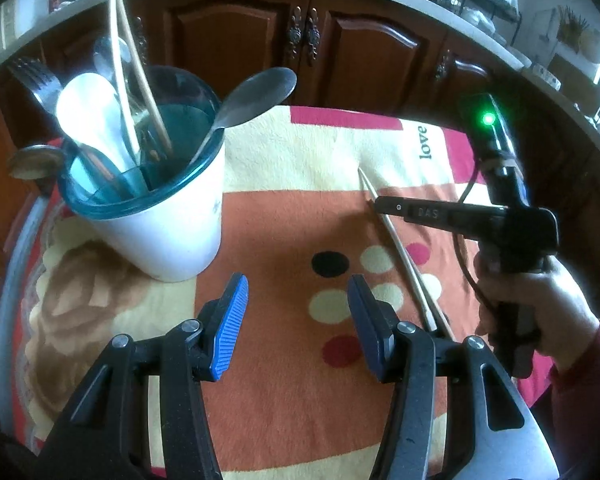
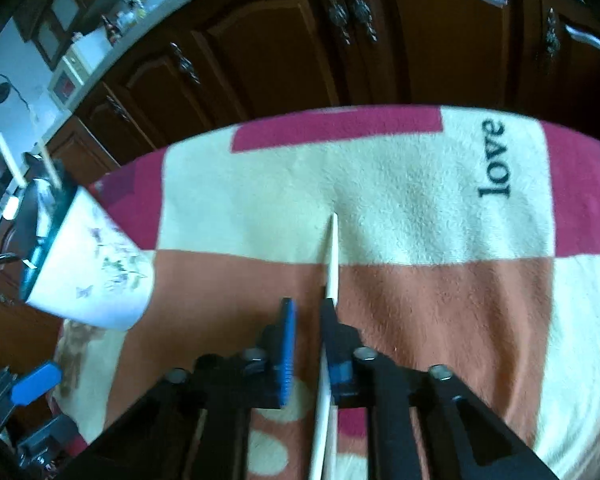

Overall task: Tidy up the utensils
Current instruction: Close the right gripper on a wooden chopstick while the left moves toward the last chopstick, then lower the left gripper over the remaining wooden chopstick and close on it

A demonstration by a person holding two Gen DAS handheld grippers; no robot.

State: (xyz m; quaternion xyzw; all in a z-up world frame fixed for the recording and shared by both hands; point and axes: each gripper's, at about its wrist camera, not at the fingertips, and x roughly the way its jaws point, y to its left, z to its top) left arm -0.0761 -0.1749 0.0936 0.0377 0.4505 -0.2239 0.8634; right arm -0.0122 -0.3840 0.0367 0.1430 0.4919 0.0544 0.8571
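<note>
A white utensil holder with a teal rim (image 1: 168, 216) stands at the left of the cloth and holds spoons, a fork and two chopsticks; it also shows in the right wrist view (image 2: 92, 272). A pale chopstick (image 1: 396, 252) lies on the cloth to the right. My right gripper (image 2: 308, 312) straddles this chopstick (image 2: 332, 264), which lies against the right finger; the jaws are narrow with a gap left on the blue pad's side. It also shows in the left wrist view (image 1: 378, 203). My left gripper (image 1: 298, 292) is open and empty above the cloth, right of the holder.
A patterned cloth (image 1: 300, 208) with orange, cream and pink blocks and the word "love" covers the table. Dark wooden cabinets (image 1: 260, 40) stand behind the table's far edge. A worktop with bottles and racks runs above them.
</note>
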